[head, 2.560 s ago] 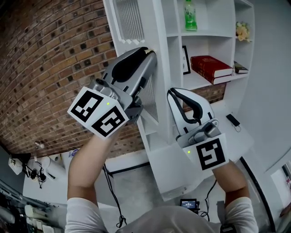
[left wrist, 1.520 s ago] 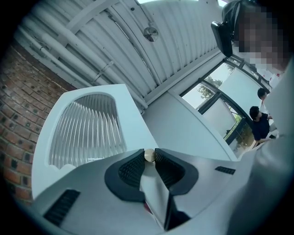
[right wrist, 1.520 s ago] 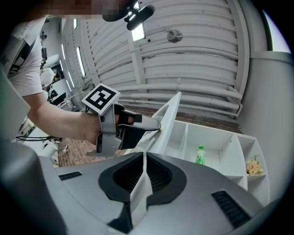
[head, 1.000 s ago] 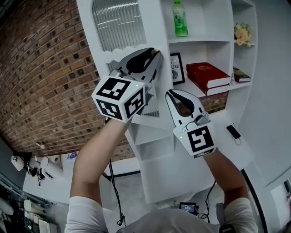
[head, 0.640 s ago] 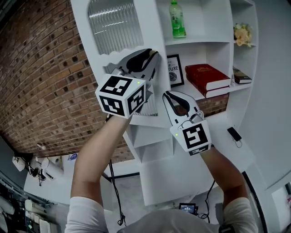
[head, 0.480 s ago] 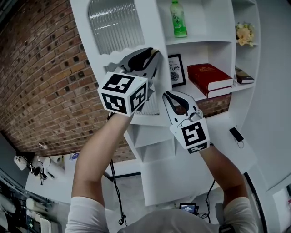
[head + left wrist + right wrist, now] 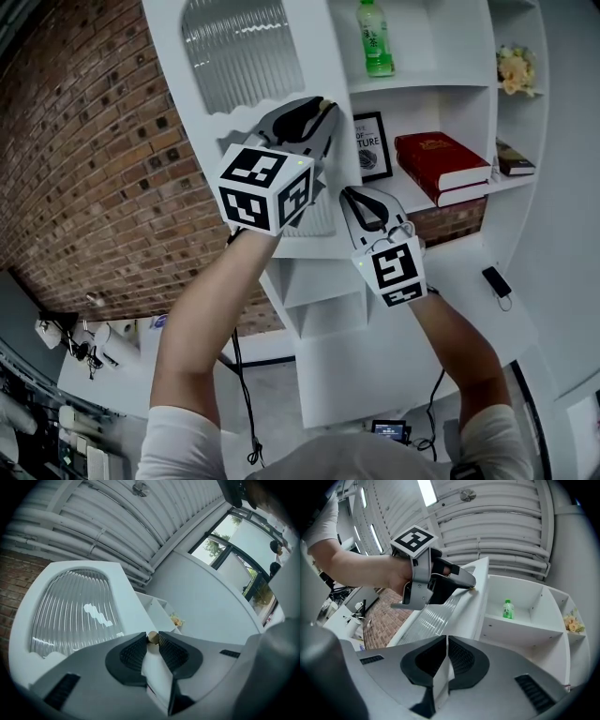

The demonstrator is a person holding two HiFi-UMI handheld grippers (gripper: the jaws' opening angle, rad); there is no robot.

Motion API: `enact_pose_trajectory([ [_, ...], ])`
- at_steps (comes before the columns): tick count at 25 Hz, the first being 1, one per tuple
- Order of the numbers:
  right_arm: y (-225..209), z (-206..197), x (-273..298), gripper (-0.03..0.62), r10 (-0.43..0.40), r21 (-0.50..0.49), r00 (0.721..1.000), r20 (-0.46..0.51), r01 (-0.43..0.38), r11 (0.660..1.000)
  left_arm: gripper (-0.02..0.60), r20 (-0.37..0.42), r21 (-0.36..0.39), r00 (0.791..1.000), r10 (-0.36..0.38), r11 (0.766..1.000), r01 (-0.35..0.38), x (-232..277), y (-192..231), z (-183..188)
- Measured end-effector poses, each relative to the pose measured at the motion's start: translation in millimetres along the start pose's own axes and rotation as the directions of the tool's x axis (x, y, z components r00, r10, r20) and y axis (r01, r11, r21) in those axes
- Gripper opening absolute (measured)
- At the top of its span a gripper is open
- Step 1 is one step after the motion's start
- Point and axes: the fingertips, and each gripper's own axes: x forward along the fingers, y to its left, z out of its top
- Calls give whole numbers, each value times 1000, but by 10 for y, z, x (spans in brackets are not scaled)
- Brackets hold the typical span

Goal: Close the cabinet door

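The left gripper (image 7: 153, 642) had its jaws pinched on the small brass knob (image 7: 153, 637) of the ribbed-glass cabinet door (image 7: 246, 58), which stood ajar, while the right gripper (image 7: 446, 642) hung empty nearby, jaws pressed together

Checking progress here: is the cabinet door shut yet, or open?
Open: the cabinet door angles out from the shelves, left gripper clamped on its knob.

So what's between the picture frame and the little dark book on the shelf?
A red book lies flat between the picture frame and the dark book, seen in the head view.
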Motion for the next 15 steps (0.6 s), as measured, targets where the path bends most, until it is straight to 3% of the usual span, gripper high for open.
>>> enact_pose_trajectory([
  [15, -109, -193, 227, 31, -12, -54, 1000, -19, 11, 998, 87, -21, 6, 1000, 9, 1000, -8, 246, 123, -161],
])
